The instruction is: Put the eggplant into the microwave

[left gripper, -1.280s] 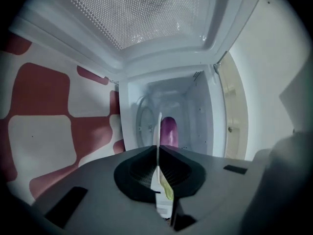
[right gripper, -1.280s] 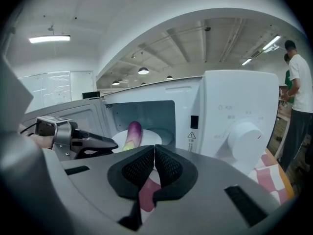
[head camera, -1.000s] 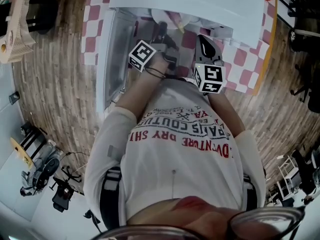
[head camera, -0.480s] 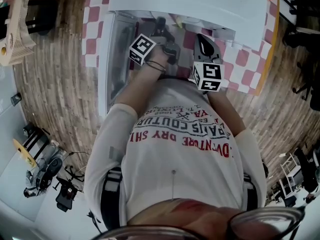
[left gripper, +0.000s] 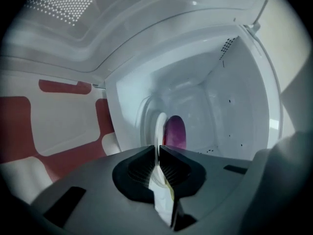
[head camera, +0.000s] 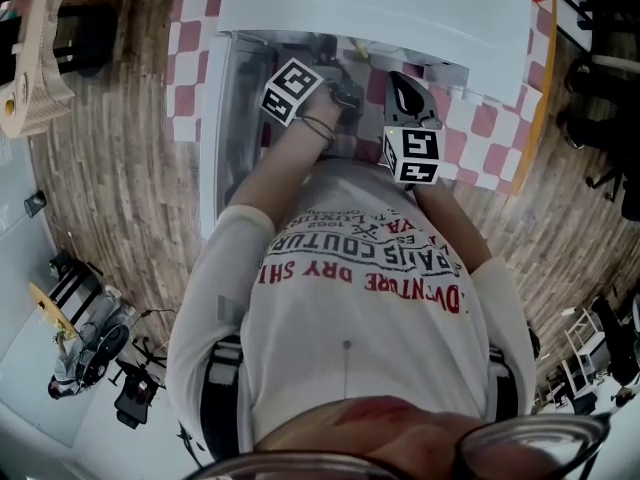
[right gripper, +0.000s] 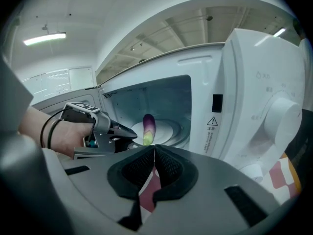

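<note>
The eggplant point(right gripper: 148, 127) lies on a white plate point(left gripper: 160, 124), which is now inside the open microwave point(right gripper: 264, 102). One second ago the plate was still in front of the opening. The left tongs point(left gripper: 157, 150) pinch the plate's rim and have gone deeper in with it. The right tongs point(right gripper: 154, 150), pressed together and empty, stay in the same place above the chequered table point(head camera: 490, 128).

Eggplant point(right gripper: 148, 129) on plate point(right gripper: 171, 128) inside open microwave point(right gripper: 244, 92), left tongs point(right gripper: 133, 133) just beside it
</note>
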